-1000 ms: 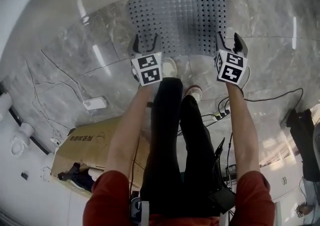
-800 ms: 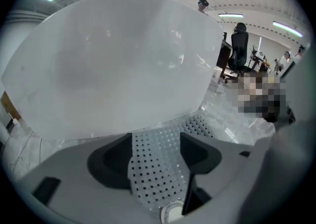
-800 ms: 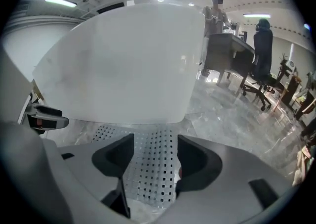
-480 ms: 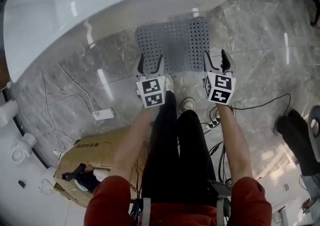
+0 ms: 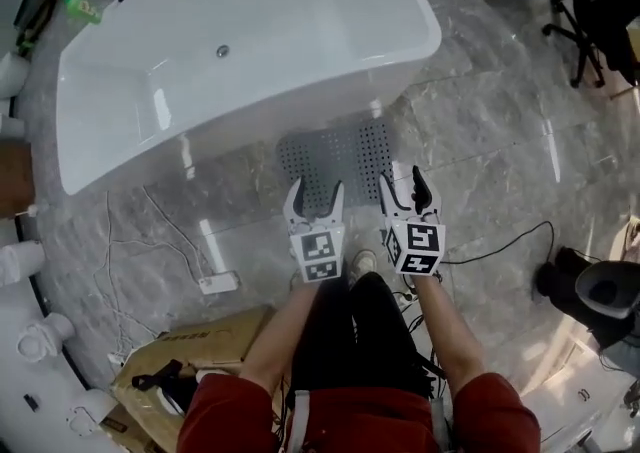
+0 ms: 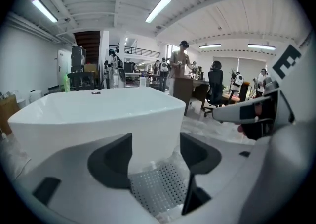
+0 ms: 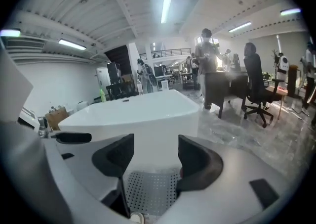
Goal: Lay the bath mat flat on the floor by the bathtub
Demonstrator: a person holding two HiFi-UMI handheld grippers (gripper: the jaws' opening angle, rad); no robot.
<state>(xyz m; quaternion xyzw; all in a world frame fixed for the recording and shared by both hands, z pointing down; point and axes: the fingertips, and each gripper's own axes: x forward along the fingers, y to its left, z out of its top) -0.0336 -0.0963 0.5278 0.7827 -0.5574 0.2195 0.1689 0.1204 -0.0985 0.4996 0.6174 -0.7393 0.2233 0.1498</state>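
So the grey perforated rubber bath mat [image 5: 335, 153] is lying on the marbled grey floor [image 5: 480, 141], right up by the side of the white freestanding bathtub [image 5: 300, 1], and from the head view it's looking pretty much flat already. The left gripper [image 5: 316, 199] is hovering above the near edge of the mat with its jaws spread wide and nothing between them. Its own view is just showing the mat [image 6: 158, 186] and the tub wall through the gap. Same deal with the right gripper [image 5: 402, 191]: jaws wide apart, gripping nothing, mat [image 7: 150, 188] showing below. I'm guessing this is the check-it-over bit, so I'd be looking along the far edge for any curl or ripple and making sure the mat is sitting square to the tub. If something's off, pinching one corner and dragging it low should beat lifting the whole thing, since floppy rubber folds on itself. Container-wise, the tub is sitting empty, with only the drain showing. The brown cardboard box [image 5: 200, 341] at the lower left is holding something black and something pale, and I can't tell what either is.
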